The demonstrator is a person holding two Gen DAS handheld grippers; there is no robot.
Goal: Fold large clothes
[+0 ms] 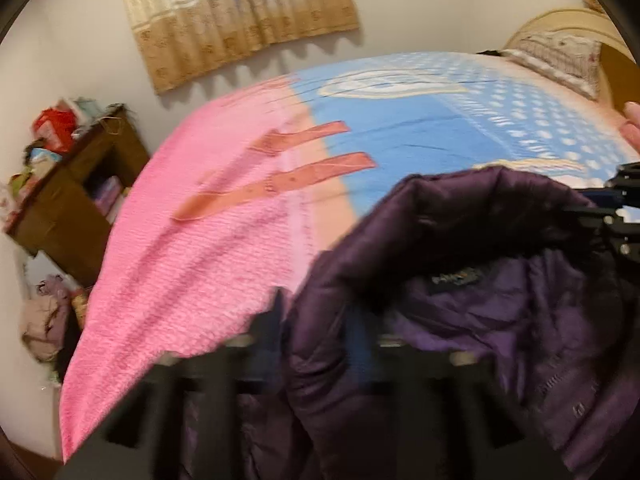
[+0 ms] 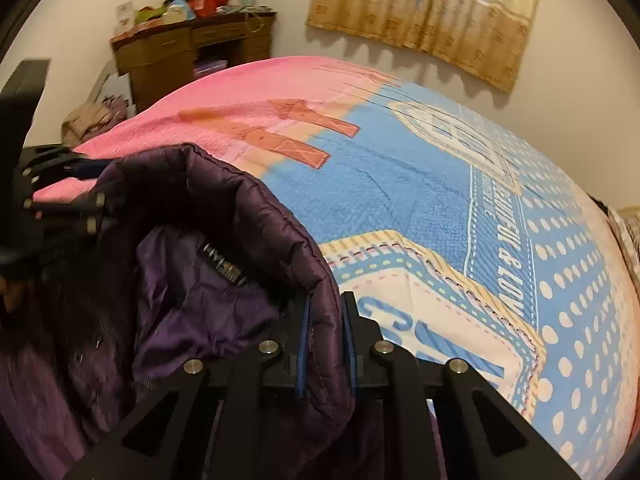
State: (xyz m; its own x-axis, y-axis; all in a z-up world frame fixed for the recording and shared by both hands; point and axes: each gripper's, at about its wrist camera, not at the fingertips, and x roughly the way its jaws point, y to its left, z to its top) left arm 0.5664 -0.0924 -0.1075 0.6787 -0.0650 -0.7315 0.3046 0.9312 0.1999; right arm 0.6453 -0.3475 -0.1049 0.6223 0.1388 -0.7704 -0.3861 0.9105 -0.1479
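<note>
Aloft over the pink-and-blue bedspread [image 2: 400, 184], a purple quilted jacket [image 2: 248, 216] hangs by its collar, clamped between the fingers of the right gripper [image 2: 325, 344] and apparently the blurred left gripper [image 1: 288, 344], whose slick shell may slip free.

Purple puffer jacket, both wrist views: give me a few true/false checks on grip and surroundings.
1. The right gripper has its jaws closed on the purple puffer jacket at the collar edge. True.
2. The jacket lies flat and fully spread on the bedspread. False: it is bunched and held up above it.
3. The bedspread is plain white. False: it is pink and blue with a dotted print.
4. A wooden desk piled with clutter stands beyond the bed. True.
5. The left gripper is far from the jacket. False: it is at the jacket's other collar side.
</note>
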